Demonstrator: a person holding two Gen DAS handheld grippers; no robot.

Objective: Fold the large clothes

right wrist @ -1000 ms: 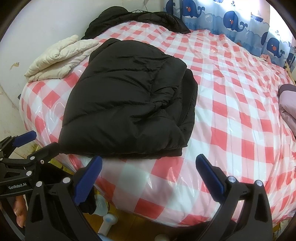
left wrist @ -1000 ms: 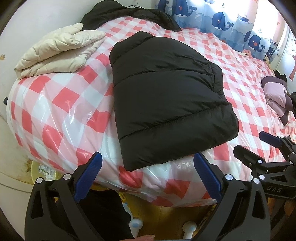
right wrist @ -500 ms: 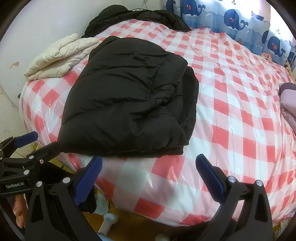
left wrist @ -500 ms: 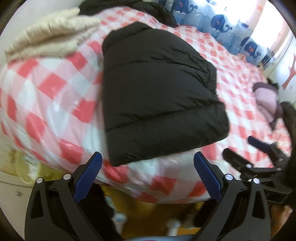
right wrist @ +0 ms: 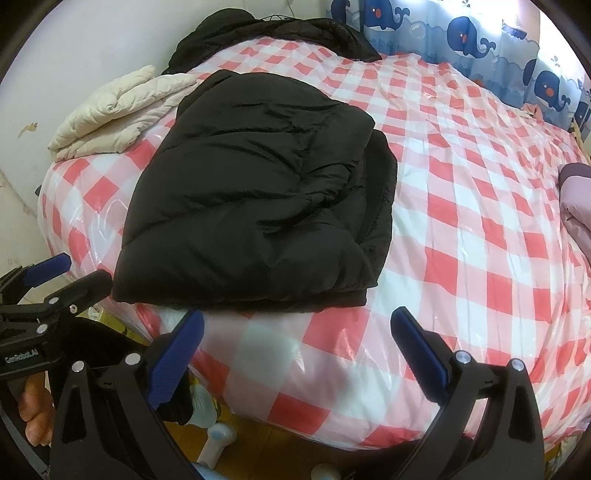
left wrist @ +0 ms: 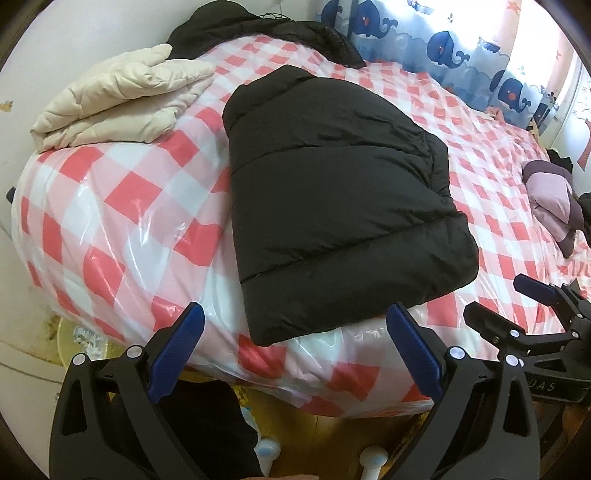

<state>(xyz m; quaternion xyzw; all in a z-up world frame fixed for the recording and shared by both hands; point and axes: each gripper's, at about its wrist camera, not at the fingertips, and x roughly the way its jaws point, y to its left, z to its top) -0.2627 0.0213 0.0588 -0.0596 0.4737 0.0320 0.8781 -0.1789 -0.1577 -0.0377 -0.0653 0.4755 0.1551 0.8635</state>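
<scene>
The black jacket [left wrist: 332, 206] lies folded into a thick, roughly rectangular bundle on the bed [left wrist: 122, 206], near the front edge and a little left of the middle. Half a second ago the left wrist view was blurred and tilted, with the bundle swung toward 11 o'clock; now it is sharp and level again, much as it was a second ago. So the left gripper [left wrist: 295, 354] made a quick swing and came back, while the right wrist view has hardly shifted. The jacket has kept its shape and place through all of this.

Both sets of jaws are spread wide and hold nothing. The left gripper hangs off the front edge of the bed with the jacket's near hem at its 12 o'clock, apart from it. The right gripper [right wrist: 295, 354] hangs likewise, with the bundle's near right corner at about 11 o'clock. Each tool shows in the other's view: the right gripper at 4 o'clock in the left view, the left gripper at 8 o'clock in the right view.

My reading is that this jacket is done and released, and the hands are backing off. A cream jacket [left wrist: 118, 99] already sits folded at 10 o'clock. A dark heap [right wrist: 273, 33] at 12 o'clock and a mauve garment [left wrist: 550, 195] at 3 o'clock look unfolded and may come next.
</scene>
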